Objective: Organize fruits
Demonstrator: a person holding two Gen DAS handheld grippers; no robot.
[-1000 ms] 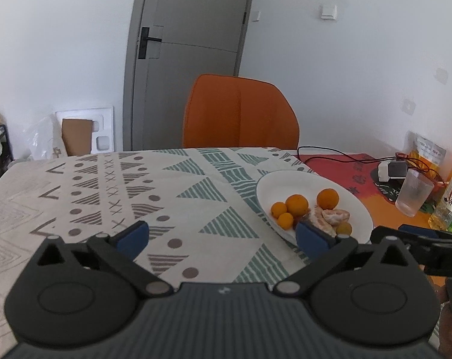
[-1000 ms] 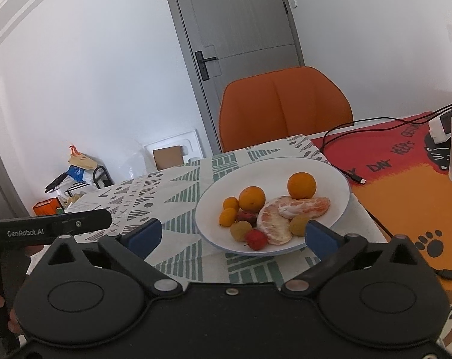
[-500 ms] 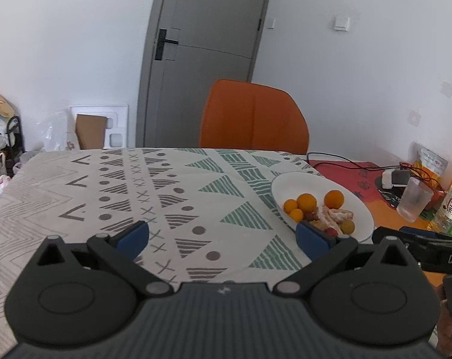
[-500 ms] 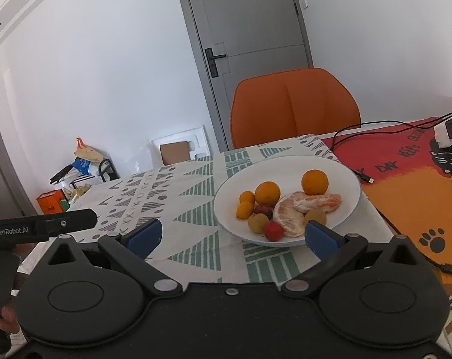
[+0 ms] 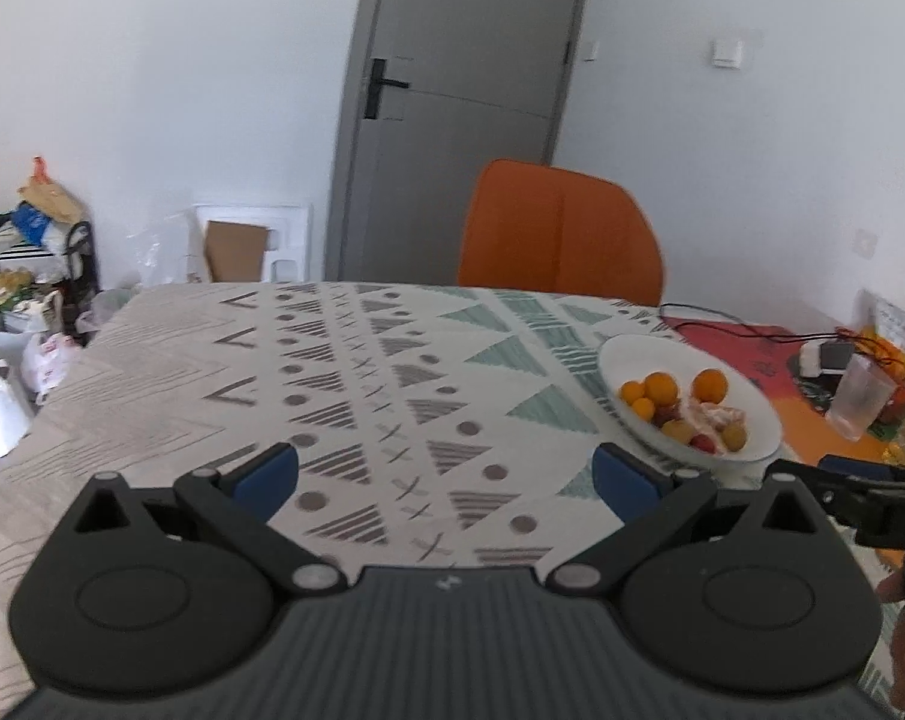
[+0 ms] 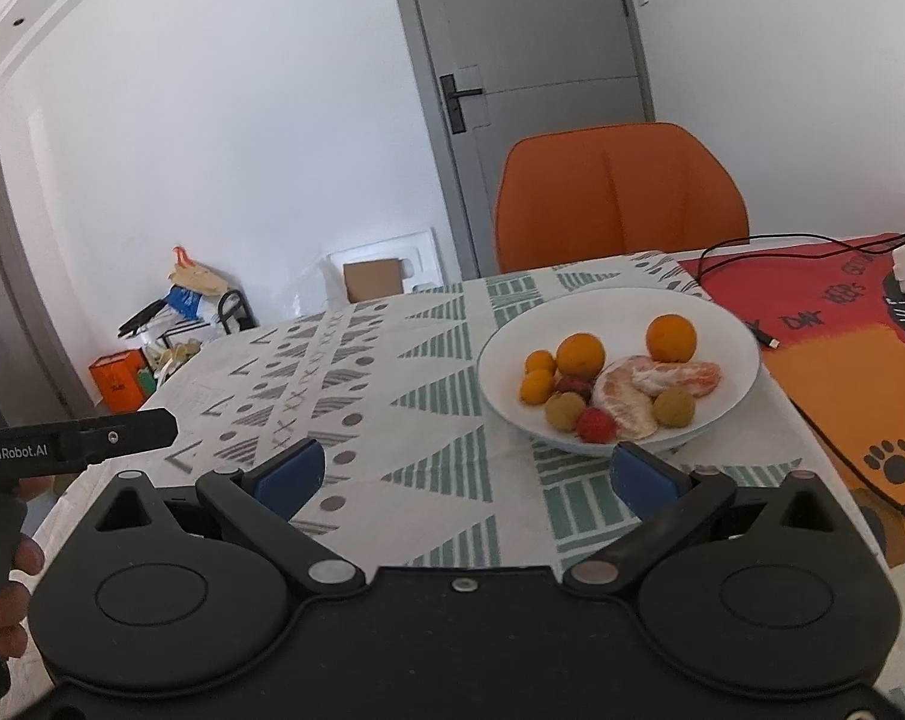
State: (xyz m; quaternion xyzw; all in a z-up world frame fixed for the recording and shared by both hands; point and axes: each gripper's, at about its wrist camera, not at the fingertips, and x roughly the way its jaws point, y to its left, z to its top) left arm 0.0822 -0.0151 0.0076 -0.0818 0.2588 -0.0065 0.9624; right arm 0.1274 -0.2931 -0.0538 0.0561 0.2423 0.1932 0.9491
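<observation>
Right wrist view looks across a table point(image 6: 428, 480) draped in a pale cloth printed with green and grey triangles, dots and crosses. Behind its far edge stands an orange chair point(image 6: 617, 195) in front of a grey door point(image 6: 530, 78). To the right of the cloth lies a red and orange mat point(image 6: 836, 324) with paw prints, and a black cable point(image 6: 752, 252) runs over it.

On the cloth, near the mat's edge, sits a white plate point(image 6: 734, 330) holding all the fruit. Two oranges point(image 6: 671, 339) lie toward its back, two small orange fruits point(image 6: 537, 387) at the left, and peeled citrus pieces point(image 6: 650, 387) in the middle. Two yellowish round fruits point(image 6: 674, 408) and a red one point(image 6: 596, 425) lie at the front; a darker red fruit is partly hidden among the rest.

The right gripper point(image 6: 464, 474) hangs above the cloth, its blue-padded jaws spread wide with nothing between them; the right pad lines up just in front of the plate's near rim. The left gripper point(image 5: 446, 474) in its own view is likewise spread wide and holds nothing, over bare cloth, with the plate point(image 5: 758, 414) off to its right. A clear cup point(image 5: 860, 399) stands beyond the plate on the mat.

Bags and boxes are piled on the floor by the wall point(image 5: 20, 312) at the left.
</observation>
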